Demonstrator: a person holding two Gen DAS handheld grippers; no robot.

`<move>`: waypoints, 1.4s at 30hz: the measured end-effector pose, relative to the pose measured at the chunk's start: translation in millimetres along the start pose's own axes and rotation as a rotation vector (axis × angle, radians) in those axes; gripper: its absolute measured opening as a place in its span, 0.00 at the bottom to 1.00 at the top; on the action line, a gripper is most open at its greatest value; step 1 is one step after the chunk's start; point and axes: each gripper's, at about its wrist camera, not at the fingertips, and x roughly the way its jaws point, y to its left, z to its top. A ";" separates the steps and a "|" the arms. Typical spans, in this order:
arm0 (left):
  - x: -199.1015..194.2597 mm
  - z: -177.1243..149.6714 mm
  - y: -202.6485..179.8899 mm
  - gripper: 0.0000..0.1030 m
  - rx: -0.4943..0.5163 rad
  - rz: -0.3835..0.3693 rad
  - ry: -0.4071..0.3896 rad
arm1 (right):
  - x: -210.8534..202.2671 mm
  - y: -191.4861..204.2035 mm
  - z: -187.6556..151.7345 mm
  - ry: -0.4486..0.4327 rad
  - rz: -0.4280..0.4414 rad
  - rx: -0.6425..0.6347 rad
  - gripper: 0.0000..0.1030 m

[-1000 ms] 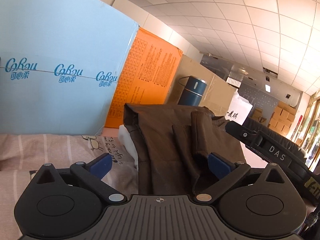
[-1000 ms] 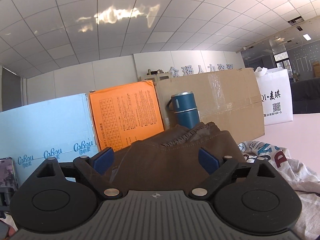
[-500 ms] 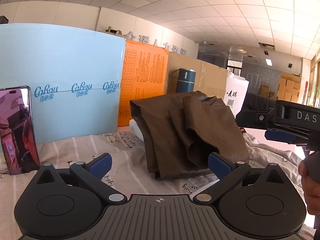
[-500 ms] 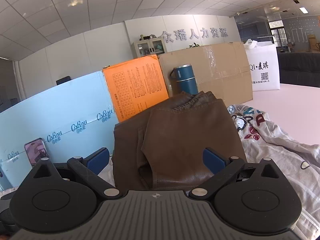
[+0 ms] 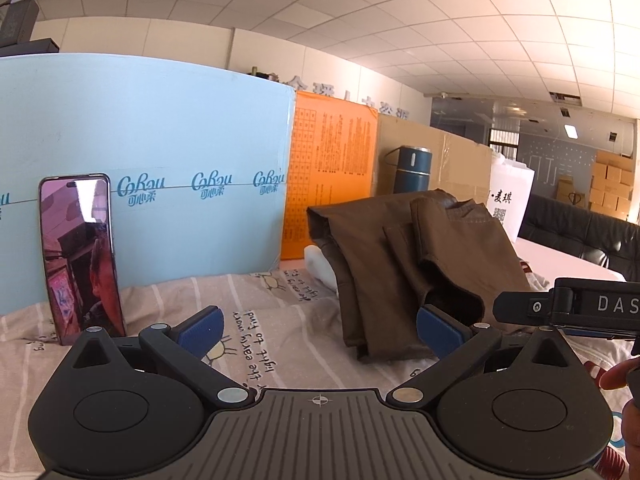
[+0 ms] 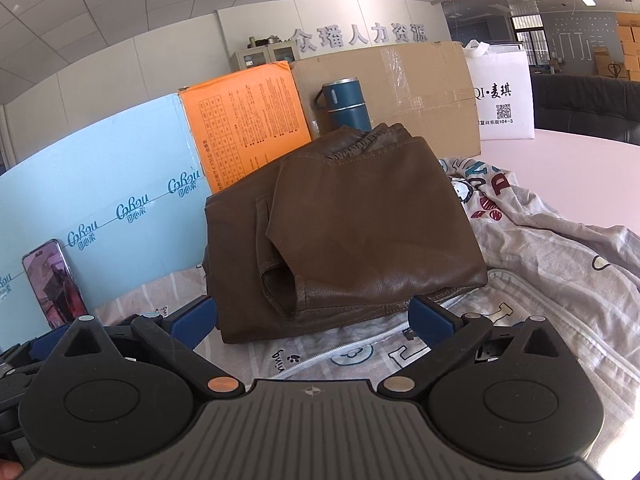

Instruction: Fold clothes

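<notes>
Brown leather jacket (image 6: 360, 232) lies folded, dead ahead of right claw (image 6: 312, 318), nearer; left claw (image 5: 320, 328) offset left; both spread, empty.

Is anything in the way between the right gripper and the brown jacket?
Nothing visible. The right gripper is open and the folded brown jacket lies straight ahead of it, with only the printed cloth it rests on showing in the gap between them. The blue flask stands behind the jacket.
</notes>
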 end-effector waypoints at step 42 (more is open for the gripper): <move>7.2 -8.2 5.1 1.00 -0.003 0.057 0.021 | 3.9 -7.6 -6.5 0.050 0.020 0.047 1.00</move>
